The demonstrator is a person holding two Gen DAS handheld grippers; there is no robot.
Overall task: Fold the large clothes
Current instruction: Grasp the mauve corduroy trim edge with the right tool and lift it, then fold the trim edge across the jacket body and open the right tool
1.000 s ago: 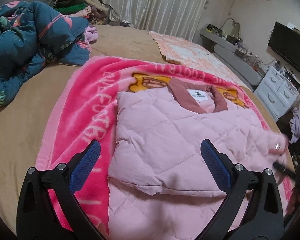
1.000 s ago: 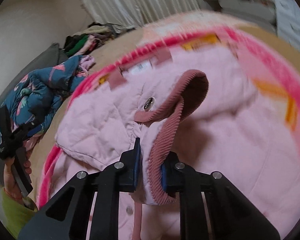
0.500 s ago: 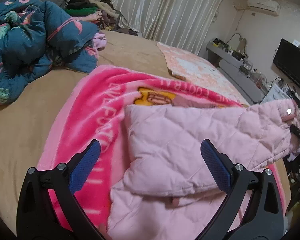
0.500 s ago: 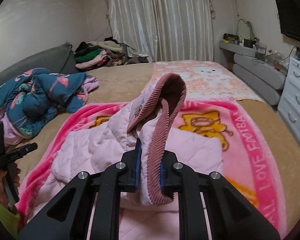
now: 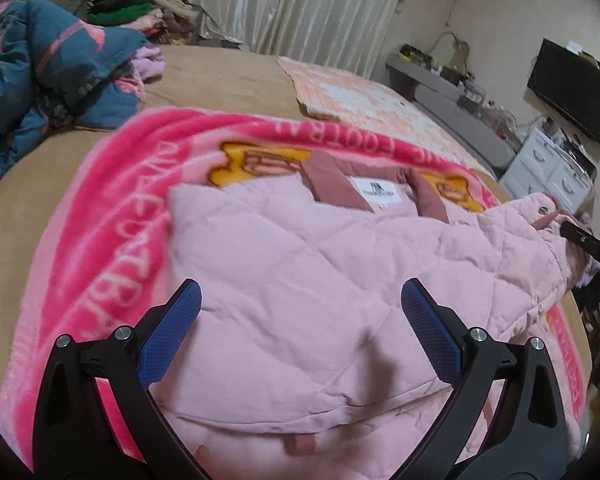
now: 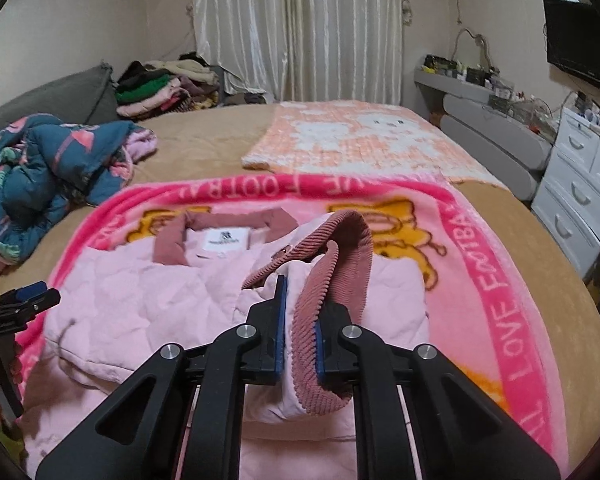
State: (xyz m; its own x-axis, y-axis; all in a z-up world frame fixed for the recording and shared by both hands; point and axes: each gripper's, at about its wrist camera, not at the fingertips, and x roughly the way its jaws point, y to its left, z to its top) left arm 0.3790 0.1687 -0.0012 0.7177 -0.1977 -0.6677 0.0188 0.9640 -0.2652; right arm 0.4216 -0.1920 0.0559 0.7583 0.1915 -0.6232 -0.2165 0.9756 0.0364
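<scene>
A pink quilted jacket [image 5: 300,280] with a dusty-rose collar lies on a bright pink blanket [image 5: 112,208] on the bed. My left gripper [image 5: 300,312] is open and empty, hovering over the jacket's folded left side. My right gripper [image 6: 300,316] is shut on the ribbed rose cuff [image 6: 340,256] of the jacket's sleeve and holds it up over the jacket's right side [image 6: 396,292]. In the left wrist view the raised sleeve [image 5: 520,240] and the right gripper's black tip [image 5: 588,240] show at the right edge.
A blue flamingo-print quilt [image 6: 48,172] is heaped at the left. An orange checked blanket [image 6: 360,144] lies further back. Piled clothes [image 6: 160,88] sit by the curtains. White drawers [image 6: 584,188] and a TV [image 6: 580,52] stand to the right of the bed.
My right gripper has carried the sleeve cuff from lying low to raised above the jacket, and the sleeve has unfolded outward to the right. My left gripper stays open over the jacket.
</scene>
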